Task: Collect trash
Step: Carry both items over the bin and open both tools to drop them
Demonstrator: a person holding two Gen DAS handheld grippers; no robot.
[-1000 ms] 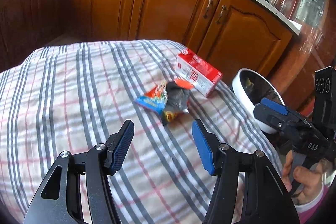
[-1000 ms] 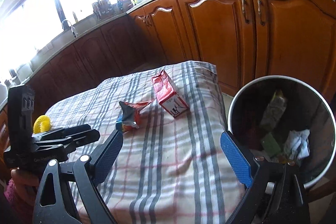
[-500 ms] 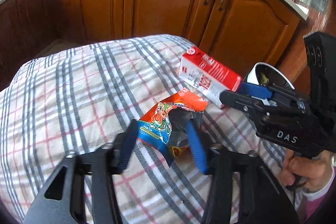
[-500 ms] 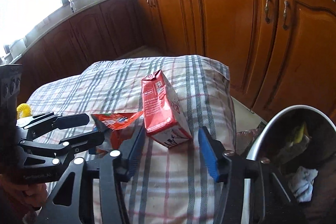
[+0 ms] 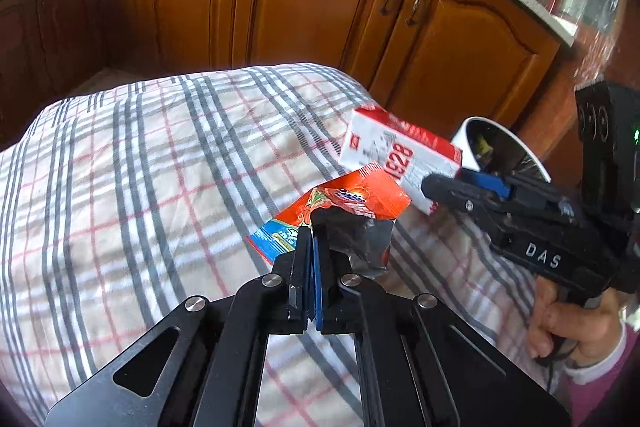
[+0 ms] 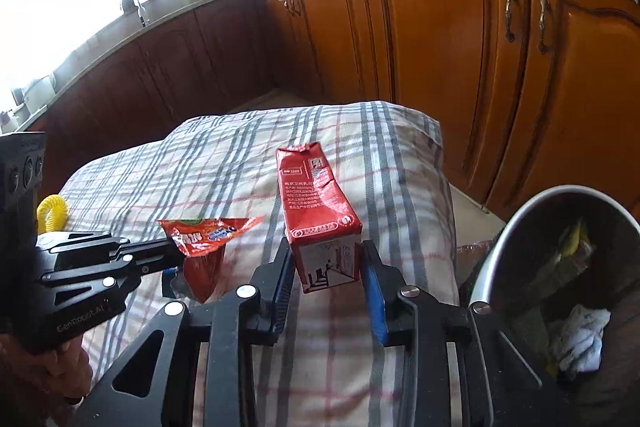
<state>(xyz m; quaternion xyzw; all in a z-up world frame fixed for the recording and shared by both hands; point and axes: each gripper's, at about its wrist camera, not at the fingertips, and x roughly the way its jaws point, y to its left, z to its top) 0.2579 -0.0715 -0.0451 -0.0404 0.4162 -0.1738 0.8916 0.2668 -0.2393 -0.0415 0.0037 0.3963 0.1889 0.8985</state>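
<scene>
An orange snack wrapper [image 5: 352,201] with a silver lining lies crumpled on the checked tablecloth [image 5: 160,167]. My left gripper [image 5: 310,237] is shut on the wrapper's near edge. From the right wrist view the wrapper [image 6: 208,235] hangs from the left gripper's [image 6: 174,255] tips. A red and white drink carton [image 6: 316,199] lies on its side beside it. My right gripper [image 6: 326,257] straddles the carton's near end, its jaws closing with both blue pads [image 6: 372,279] against the carton's sides. In the left wrist view the carton [image 5: 396,155] shows ahead of the right gripper [image 5: 444,183].
A round trash bin [image 6: 516,215] with crumpled paper and wrappers inside stands off the table's right edge, its white rim [image 5: 472,131] beyond the carton. Brown kitchen cabinets [image 6: 440,47] run behind the table. A yellow coil [image 6: 52,211] sits at the far left.
My left gripper came forward over the wrapper and shut on it. My right gripper moved in from near the bin, and its wide jaws narrowed around the carton's end.
</scene>
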